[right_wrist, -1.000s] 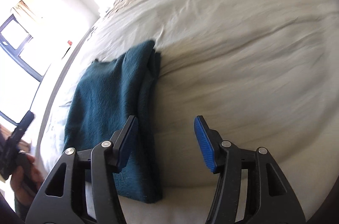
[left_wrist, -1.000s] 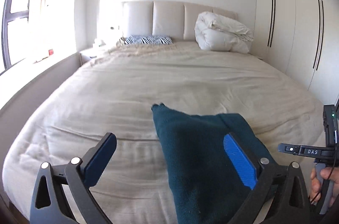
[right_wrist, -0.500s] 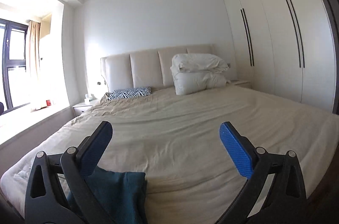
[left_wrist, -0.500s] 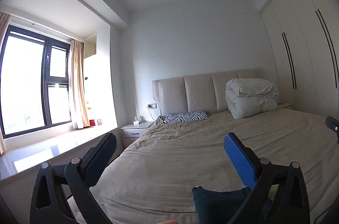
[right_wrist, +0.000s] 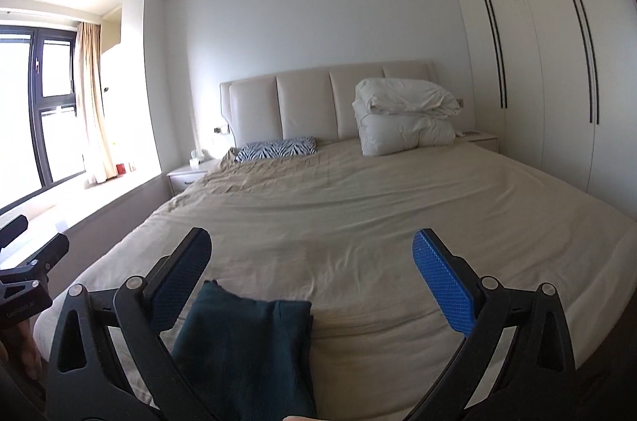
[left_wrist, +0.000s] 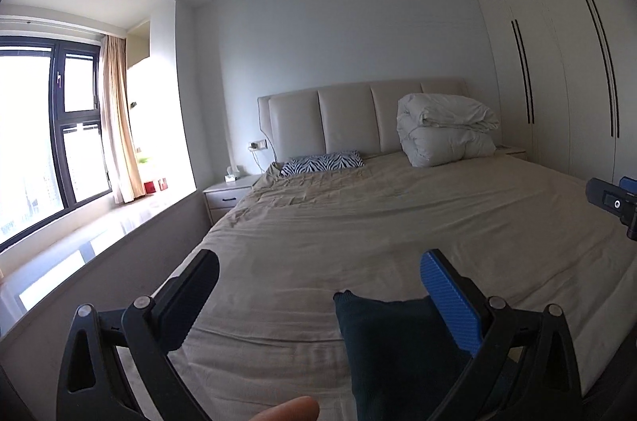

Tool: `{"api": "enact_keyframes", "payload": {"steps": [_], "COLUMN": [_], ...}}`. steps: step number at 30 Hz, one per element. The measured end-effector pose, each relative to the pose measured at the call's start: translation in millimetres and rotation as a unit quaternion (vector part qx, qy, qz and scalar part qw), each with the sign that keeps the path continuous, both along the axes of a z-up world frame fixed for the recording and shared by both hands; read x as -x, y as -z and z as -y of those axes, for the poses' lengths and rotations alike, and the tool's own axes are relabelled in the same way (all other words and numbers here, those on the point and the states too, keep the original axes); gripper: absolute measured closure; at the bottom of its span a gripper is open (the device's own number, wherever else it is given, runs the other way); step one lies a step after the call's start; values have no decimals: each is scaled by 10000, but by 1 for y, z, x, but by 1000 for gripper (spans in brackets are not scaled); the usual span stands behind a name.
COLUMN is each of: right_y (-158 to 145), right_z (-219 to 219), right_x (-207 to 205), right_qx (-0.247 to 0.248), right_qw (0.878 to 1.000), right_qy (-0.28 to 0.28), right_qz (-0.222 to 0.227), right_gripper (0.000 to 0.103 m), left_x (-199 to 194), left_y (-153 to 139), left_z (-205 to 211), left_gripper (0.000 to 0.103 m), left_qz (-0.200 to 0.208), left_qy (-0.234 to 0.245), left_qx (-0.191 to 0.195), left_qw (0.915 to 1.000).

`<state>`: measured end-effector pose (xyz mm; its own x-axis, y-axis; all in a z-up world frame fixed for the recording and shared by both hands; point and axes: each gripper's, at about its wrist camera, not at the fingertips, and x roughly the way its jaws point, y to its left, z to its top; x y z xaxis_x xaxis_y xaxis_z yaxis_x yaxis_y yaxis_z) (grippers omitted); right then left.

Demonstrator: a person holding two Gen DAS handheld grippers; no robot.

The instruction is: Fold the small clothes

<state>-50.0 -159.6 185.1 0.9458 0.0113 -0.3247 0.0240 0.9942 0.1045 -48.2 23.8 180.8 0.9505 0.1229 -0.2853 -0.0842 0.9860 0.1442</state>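
I see window ledge [left_wrist: 119,226] far left of left tongs [left_wrist: 318,285], nightstand [left_wrist: 229,196] ahead-left. Left tongs wide, nothing between pads. Folded teal garment [left_wrist: 398,349] lies flat on bed sheet [left_wrist: 358,222], below and partly behind left tongs' right finger, its far edge just short of fingertips. Right tongs [right_wrist: 310,257] spread wide after just opening, empty; same garment [right_wrist: 247,345] beneath left finger, right edge inside gap. Bare sheet ahead to zebra pillow [right_wrist: 278,148] and duvet bundle [right_wrist: 406,116]. Wardrobe [right_wrist: 557,62] far right.
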Motion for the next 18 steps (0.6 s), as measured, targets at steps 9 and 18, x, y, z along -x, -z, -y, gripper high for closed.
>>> {"api": "enact_keyframes", "payload": {"steps": [9,18], "right_y": [98,162], "right_z": [-24,-40], "right_x": [-32,-47], "right_qx": [73,97], "right_qw": [9854,9669], "right_qy": [4,21], "right_qz": [-1703,-2551], "right_gripper": [0,0], "left_x": [-27,-38], "left_y": [87,124], "left_z": [-2,-15], "left_gripper": [0,0], "left_qz": [-1789,-2467], "left_qy": [-88,-278], "left_qx": [382,653], "left_qw": [9831,9665]}}
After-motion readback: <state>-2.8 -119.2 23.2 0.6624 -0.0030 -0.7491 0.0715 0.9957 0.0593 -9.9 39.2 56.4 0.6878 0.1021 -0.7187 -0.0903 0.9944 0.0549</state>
